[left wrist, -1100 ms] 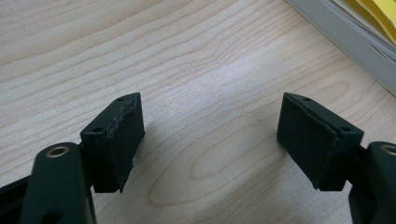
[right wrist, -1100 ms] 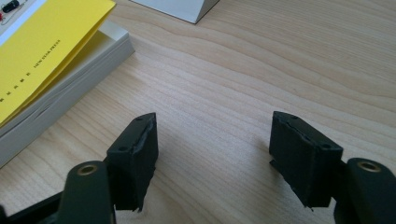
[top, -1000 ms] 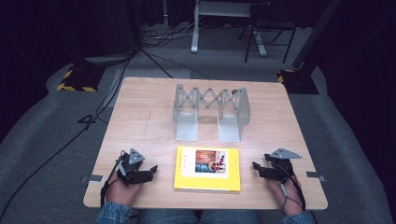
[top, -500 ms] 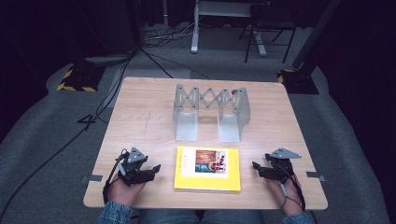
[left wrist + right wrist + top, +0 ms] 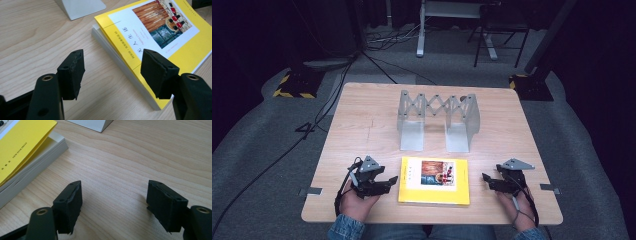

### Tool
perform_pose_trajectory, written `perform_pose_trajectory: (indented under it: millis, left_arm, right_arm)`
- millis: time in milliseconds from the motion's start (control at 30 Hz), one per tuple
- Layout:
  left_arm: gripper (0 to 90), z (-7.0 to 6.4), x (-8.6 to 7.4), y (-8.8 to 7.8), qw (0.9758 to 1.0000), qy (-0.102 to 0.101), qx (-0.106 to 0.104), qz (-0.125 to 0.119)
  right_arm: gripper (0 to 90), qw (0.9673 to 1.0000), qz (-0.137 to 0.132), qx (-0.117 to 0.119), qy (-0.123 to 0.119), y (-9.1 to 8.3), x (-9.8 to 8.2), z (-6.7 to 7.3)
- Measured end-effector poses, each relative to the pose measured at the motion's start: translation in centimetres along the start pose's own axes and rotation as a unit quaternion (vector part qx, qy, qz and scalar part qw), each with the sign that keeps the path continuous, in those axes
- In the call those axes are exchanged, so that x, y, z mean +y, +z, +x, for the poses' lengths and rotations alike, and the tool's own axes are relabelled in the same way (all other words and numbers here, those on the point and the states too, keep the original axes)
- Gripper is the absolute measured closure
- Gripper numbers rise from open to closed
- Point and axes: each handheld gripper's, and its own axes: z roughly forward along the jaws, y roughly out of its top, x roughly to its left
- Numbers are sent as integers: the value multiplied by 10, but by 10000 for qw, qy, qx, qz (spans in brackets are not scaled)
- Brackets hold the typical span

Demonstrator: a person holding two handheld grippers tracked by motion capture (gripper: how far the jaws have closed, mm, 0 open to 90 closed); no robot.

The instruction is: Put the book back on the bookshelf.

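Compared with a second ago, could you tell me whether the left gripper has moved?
Yes. The left gripper has shifted toward the yellow book; its tips now nearly reach the book's left edge. Its jaws have just been closing slightly, with nothing between them.

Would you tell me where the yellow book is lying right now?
In the high view, the yellow book lies flat at the table's near edge, between both grippers, just before the metal bookend rack.

The book [image 5: 434, 181] has a yellow cover with a white panel and a brown and blue picture. The table [image 5: 362, 125] is pale wood grain, the rack [image 5: 438, 120] grey, the grippers black.
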Motion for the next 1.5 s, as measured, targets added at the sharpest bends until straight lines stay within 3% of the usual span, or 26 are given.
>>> perform_pose_trajectory:
  millis: [133, 400, 500, 667, 900, 1033, 1267, 1500]
  left_arm:
    - [360, -6, 4, 11, 9999, 107, -28, 104]
    - [341, -8, 8, 28, 9993, -160, -285, 175]
    - [326, -9, 9, 36, 9985, -212, -398, 313]
    - [312, -12, 9, 45, 9974, -197, -421, 558]
    - [297, -16, 9, 52, 9961, -181, -463, 725]
    - [301, -17, 9, 51, 9962, -201, -444, 725]
    - [318, -22, 11, 46, 9976, -66, -339, 594]
    - [354, -24, 13, 40, 9978, -106, -456, 465]
  right_arm:
    - [287, 10000, 0, -10, 5, 0, 0, 0]
    - [287, 10000, 4, -8, 3, 0, 0, 0]
    - [288, 10000, 3, -9, 2, 0, 0, 0]
    - [287, 10000, 4, -8, 2, 0, 0, 0]
    - [287, 10000, 3, -12, -1, 0, 0, 0]
    - [287, 10000, 3, -14, 1, 0, 0, 0]
    - [288, 10000, 2, -23, -4, 0, 0, 1]
    - [288, 10000, 3, -25, 2, 0, 0, 1]
